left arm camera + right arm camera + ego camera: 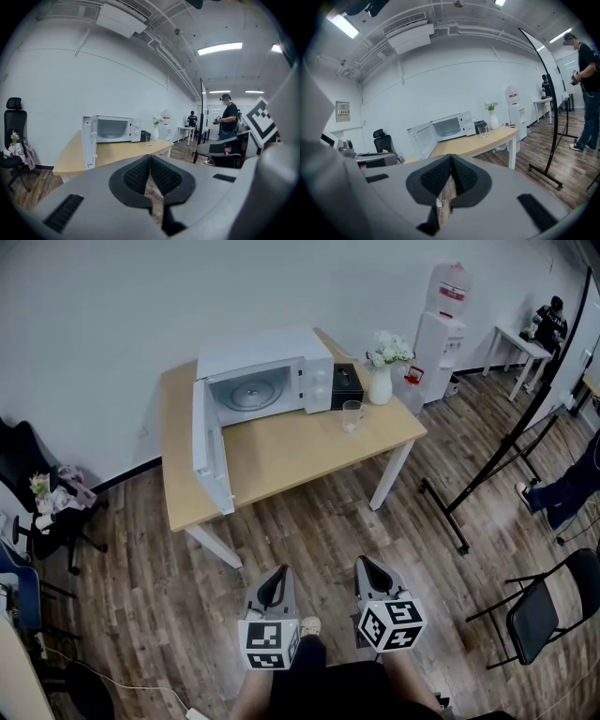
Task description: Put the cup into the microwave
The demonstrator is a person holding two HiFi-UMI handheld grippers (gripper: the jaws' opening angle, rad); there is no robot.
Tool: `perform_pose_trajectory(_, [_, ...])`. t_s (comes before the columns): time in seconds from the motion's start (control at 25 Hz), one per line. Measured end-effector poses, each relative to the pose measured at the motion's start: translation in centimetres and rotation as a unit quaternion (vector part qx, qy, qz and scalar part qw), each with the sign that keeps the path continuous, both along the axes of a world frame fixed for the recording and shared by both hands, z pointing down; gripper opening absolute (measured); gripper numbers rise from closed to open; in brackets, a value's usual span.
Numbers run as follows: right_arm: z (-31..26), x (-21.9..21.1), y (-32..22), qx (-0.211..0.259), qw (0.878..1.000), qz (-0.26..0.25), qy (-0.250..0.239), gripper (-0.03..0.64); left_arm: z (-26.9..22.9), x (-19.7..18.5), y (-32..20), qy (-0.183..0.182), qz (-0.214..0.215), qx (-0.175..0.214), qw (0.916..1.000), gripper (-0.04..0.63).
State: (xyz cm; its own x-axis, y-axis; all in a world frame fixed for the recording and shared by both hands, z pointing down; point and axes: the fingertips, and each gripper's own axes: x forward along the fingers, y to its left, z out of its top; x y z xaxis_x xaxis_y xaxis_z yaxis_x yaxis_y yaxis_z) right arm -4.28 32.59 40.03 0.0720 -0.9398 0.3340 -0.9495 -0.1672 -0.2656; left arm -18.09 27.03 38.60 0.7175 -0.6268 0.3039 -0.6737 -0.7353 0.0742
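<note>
Nearest, the left tool (275, 582) and the right tool (371, 570) hang side by side over the wooden floor (309, 521). Each has its jaws pressed together with nothing between them, and each tool's own view shows the ribbed pads meeting along a thin seam. Their cubes bear black-and-white square markers rather than letters. The person's legs (281, 695) are cut off by the lower edge.

Further on stands the bench (281, 460), well apart from both tools. On it the white microwave (262, 352) has its door (210, 451) swung wide, with the glass turntable showing inside. Any brand on its panel is too small to read.

The glass cup (352, 415) stands upright on the bench, just right of the microwave's front and not touching it. A black box (347, 382) and a white vase of flowers (380, 381) sit behind it.

Beyond, a water dispenser (439, 343) carries a bottle whose red label cannot be read.
</note>
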Motion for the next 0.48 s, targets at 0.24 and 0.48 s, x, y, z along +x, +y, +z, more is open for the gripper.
perform_pose_trajectory(0.24, [0.1,1.1,-3.4,-0.001,1.000,0.008,0.001,-0.006,-0.1,1.5,-3.6,0.001,0.012,0.005,0.9999,0.006])
perform_pose_trajectory(0.48, [0.6,1.2,-6.0,-0.001,1.000,0.014,0.001,-0.006,0.3,2.0,-6.4,0.001,0.025,0.006,0.9997,0.006])
